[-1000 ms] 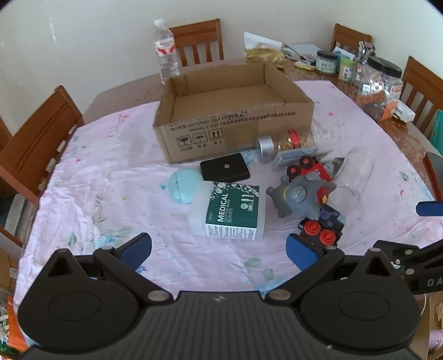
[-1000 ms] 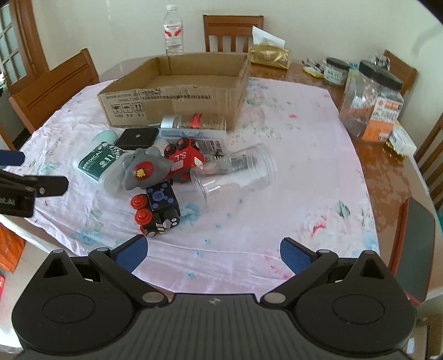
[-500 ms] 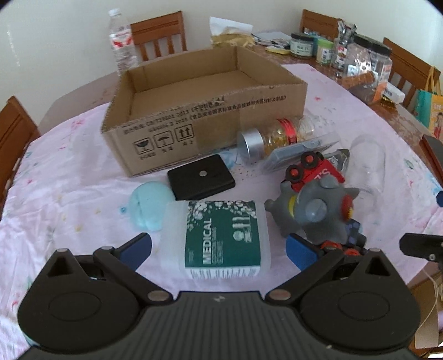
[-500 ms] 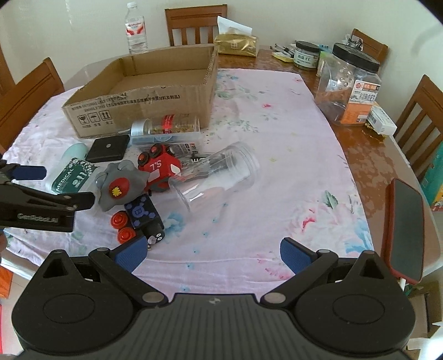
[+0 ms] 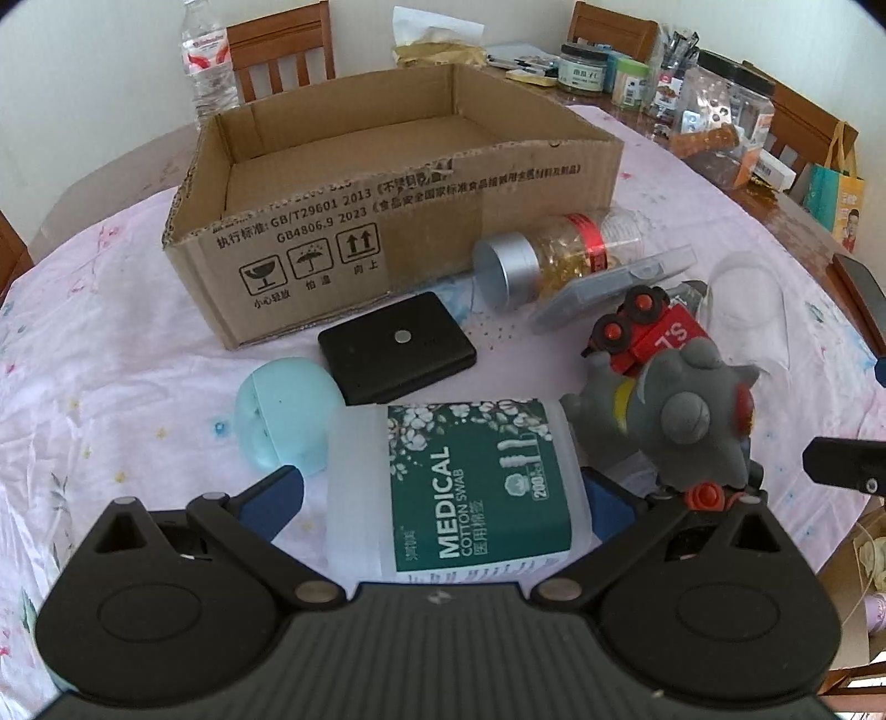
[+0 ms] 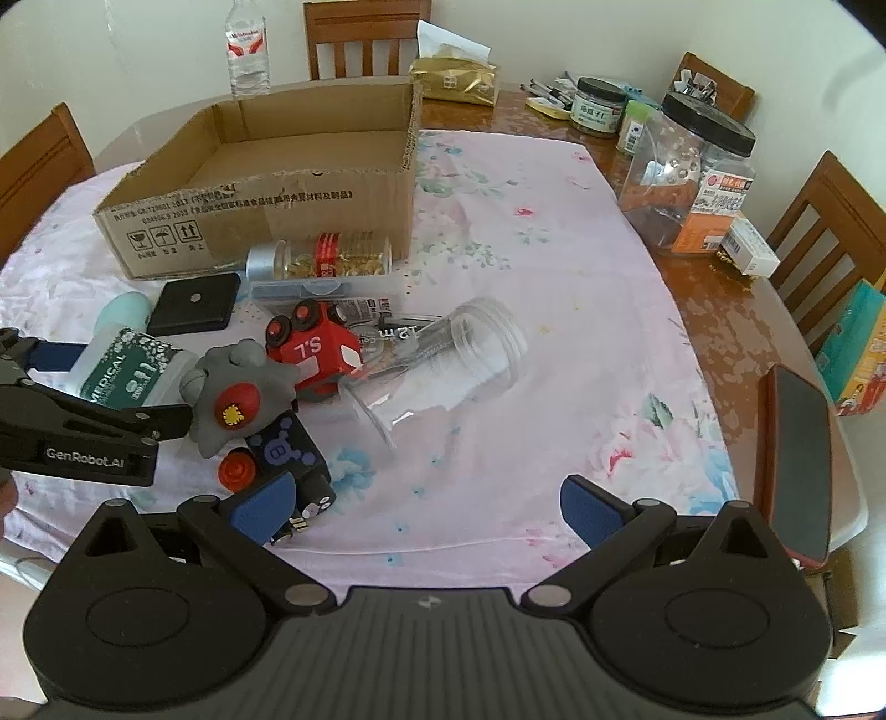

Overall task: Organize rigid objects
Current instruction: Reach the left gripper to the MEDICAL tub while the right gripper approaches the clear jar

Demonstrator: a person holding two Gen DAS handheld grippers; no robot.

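My left gripper [image 5: 443, 493] is open, with its blue fingertips on either side of a white cotton swab box [image 5: 459, 487] with a green MEDICAL label, lying on the tablecloth. A grey spiky toy [image 5: 681, 421] touches the box's right side. A pale blue case [image 5: 282, 415] and a black pad [image 5: 396, 346] lie just beyond. The open cardboard box [image 5: 387, 221] stands behind, with nothing inside. My right gripper [image 6: 426, 501] is open over bare cloth, with a dark blue toy block [image 6: 282, 448] by its left finger and a clear cup [image 6: 443, 365] on its side ahead.
A red toy truck [image 6: 313, 349], a pill bottle [image 6: 326, 257] and a flat clear case lie between the cup and the carton. Jars [image 6: 686, 183] and a phone [image 6: 797, 459] sit along the right table edge. A water bottle [image 6: 247, 47] and chairs stand behind.
My left gripper has moved forward and down until its fingers straddle the cotton swab box. My right gripper has come lower and closer to the toys. Both stayed open.
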